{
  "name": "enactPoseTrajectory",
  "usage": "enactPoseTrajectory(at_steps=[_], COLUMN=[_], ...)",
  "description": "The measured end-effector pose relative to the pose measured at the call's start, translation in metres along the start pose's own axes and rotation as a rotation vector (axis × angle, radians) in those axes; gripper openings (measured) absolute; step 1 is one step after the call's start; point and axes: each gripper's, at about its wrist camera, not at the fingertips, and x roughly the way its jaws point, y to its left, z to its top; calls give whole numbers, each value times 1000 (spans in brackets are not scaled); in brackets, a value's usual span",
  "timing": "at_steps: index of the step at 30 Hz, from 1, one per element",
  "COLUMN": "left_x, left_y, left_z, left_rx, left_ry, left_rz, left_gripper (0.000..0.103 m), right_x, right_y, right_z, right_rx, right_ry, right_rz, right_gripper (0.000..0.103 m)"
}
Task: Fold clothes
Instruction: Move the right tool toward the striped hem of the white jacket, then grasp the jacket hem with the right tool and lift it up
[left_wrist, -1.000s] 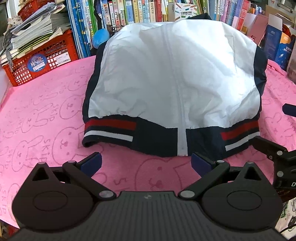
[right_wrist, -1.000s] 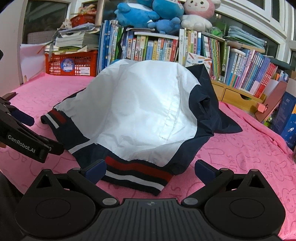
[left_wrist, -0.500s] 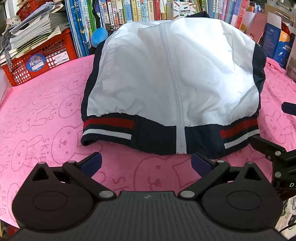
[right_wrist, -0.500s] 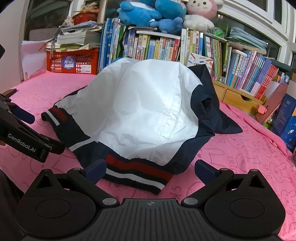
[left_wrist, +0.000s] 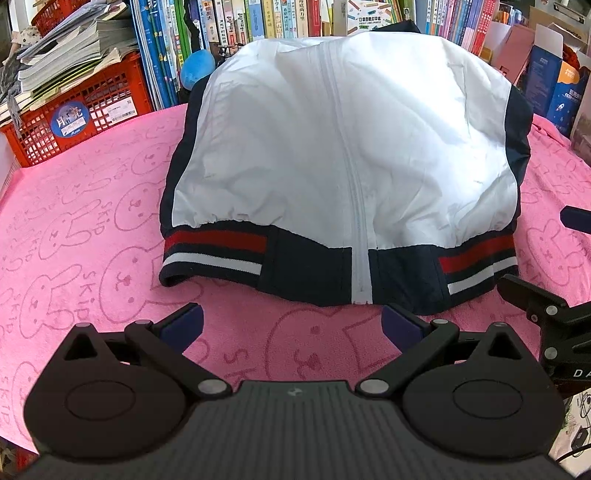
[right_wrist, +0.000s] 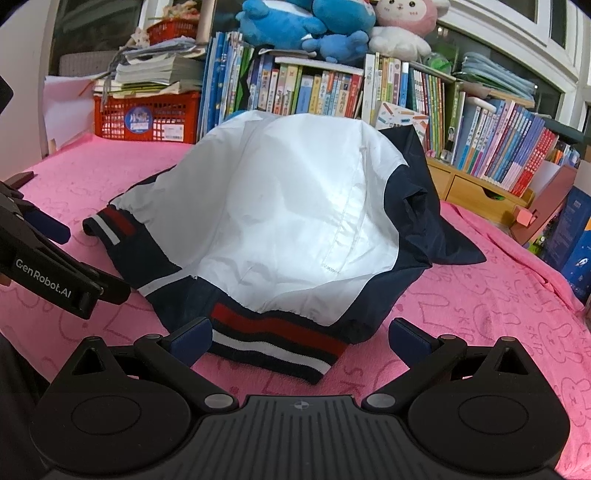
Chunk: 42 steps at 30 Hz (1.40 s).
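Observation:
A white and navy jacket (left_wrist: 343, 155) with a red-and-white striped hem lies zipped, front up, on the pink towel (left_wrist: 74, 229); it also shows in the right wrist view (right_wrist: 280, 221). My left gripper (left_wrist: 291, 325) is open and empty, just short of the hem's middle near the zip. My right gripper (right_wrist: 301, 338) is open and empty, its fingers either side of the hem's right corner (right_wrist: 273, 343). Each gripper shows in the other's view: the right one (left_wrist: 546, 314) at the right edge, the left one (right_wrist: 55, 273) at the left edge.
A red crate (left_wrist: 77, 110) with stacked papers stands at the back left. A row of books (right_wrist: 332, 92) with plush toys (right_wrist: 332, 26) on top lines the back. Boxes (left_wrist: 561, 88) and a wooden drawer unit (right_wrist: 476, 192) stand at the right.
Both grippers have crept slightly forward toward the jacket's hem. Both stay open; the jacket has not moved.

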Motion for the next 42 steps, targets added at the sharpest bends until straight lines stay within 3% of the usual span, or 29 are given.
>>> enactPoseTrajectory(at_steps=[8, 11, 16, 21, 24, 26, 27, 28, 29, 31, 34, 36, 37, 38, 42], left_x=[3, -1, 6, 12, 15, 18, 19, 20, 20, 24, 33, 38, 40, 41, 39], left_y=[5, 21, 53, 68, 72, 72, 72, 71, 71, 70, 70, 71, 71, 70, 68], left_z=[-2, -10, -21, -24, -26, -26, -25, -25, -24, -21, -13, -7, -5, -3, 0], left_rx=[9, 14, -57, -89, -81, -74, -70, -66, -62, -58, -60, -68, -68, -67, -69], left_ry=[12, -16, -16, -8, -7, -5, -8, -12, -16, -24, -36, -33, -32, -31, -40], left_rz=[-2, 3, -27, -68, -51, -33, -24, -24, -24, -28, -25, -26, -26, -23, -22], left_gripper=[103, 103, 103, 103, 103, 103, 103, 103, 103, 103, 103, 103, 103, 103, 103], right_x=[3, 1, 9, 29, 35, 38, 38, 38, 37, 34, 25, 17, 12, 9, 16], right_y=[-1, -12, -37, -28, -19, -20, -23, -26, -31, -45, -51, -43, -33, -22, 38], right_z=[0, -8, -22, -20, -16, -12, -10, -7, -5, -1, 2, 2, 0, -1, -4], right_rx=[2, 18, 134, 149, 137, 165, 196, 220, 246, 302, 287, 204, 153, 110, -92], right_ry=[8, 11, 61, 68, 40, 22, 12, 6, -5, -19, -30, -35, -44, -52, -70], right_rz=[-9, -46, -47, -20, 3, 36, 32, 1, -31, -10, 35, 77, 93, 101, 85], right_gripper=[103, 103, 103, 98, 87, 53, 45, 22, 15, 12, 17, 34, 57, 72, 73])
